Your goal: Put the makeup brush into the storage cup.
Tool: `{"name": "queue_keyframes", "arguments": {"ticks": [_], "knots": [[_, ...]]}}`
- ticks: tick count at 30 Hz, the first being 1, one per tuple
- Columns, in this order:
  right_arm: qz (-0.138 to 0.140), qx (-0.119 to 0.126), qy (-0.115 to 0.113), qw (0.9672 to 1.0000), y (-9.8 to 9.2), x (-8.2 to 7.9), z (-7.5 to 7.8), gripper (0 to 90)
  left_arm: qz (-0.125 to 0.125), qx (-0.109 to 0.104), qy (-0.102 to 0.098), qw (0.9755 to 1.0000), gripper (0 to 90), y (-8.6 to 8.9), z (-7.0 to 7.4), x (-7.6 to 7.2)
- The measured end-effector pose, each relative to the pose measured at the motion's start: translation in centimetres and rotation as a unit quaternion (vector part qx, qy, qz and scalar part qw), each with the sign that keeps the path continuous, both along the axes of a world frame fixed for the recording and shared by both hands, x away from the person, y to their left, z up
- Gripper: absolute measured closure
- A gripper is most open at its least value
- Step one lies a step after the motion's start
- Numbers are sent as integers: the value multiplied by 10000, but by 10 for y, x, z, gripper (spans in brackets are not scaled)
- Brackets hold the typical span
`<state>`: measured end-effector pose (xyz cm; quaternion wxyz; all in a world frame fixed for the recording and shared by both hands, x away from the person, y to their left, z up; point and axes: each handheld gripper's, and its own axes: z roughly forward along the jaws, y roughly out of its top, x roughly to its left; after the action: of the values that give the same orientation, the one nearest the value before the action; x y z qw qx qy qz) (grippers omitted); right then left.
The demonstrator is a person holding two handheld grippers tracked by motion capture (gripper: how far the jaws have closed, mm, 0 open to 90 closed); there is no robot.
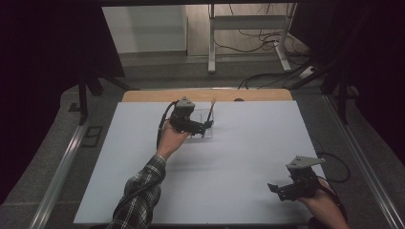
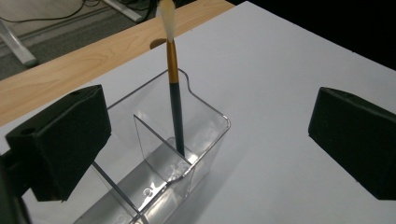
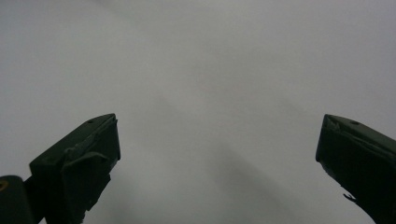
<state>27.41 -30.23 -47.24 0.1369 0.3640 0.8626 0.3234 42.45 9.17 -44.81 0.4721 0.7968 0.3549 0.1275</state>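
A clear plastic organizer (image 2: 205, 116) with inner dividers stands at the far middle of the white table top (image 1: 248, 143). In its end compartment a brush (image 2: 176, 112) leans upright; it has a dark handle, a gold ferrule and a pale tuft. From above, the brush (image 1: 212, 106) rises out of the organizer (image 1: 204, 115). My left gripper (image 1: 206, 126) is at the organizer's near-left side, and in the left gripper view my left gripper (image 2: 210, 121) is open, its jaws straddling the organizer without touching the brush. My right gripper (image 1: 277, 191) sits near the front right corner. It (image 3: 219, 135) is open over bare white surface.
A wooden strip (image 1: 153, 95) with a small hole (image 1: 239, 99) runs along the table's far edge. Beyond it stand a metal frame (image 1: 248, 21) and loose cables (image 1: 267, 40) on the floor. Metal rails (image 1: 62, 167) flank the table. A cable (image 1: 334, 167) trails from the right gripper.
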Motion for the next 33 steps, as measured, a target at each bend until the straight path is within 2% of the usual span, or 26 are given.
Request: {"name": "queue_keyframes", "arguments": {"ticks": [12, 33], "knots": [[1, -8, 10, 10000, 0, 0, 0, 0, -45, -17, 63, 10000, 0, 7, 0, -10], [6, -28, 4, 10000, 0, 0, 0, 0, -103, 91, 177, 9997, 0, 14, -6, -32]]}}
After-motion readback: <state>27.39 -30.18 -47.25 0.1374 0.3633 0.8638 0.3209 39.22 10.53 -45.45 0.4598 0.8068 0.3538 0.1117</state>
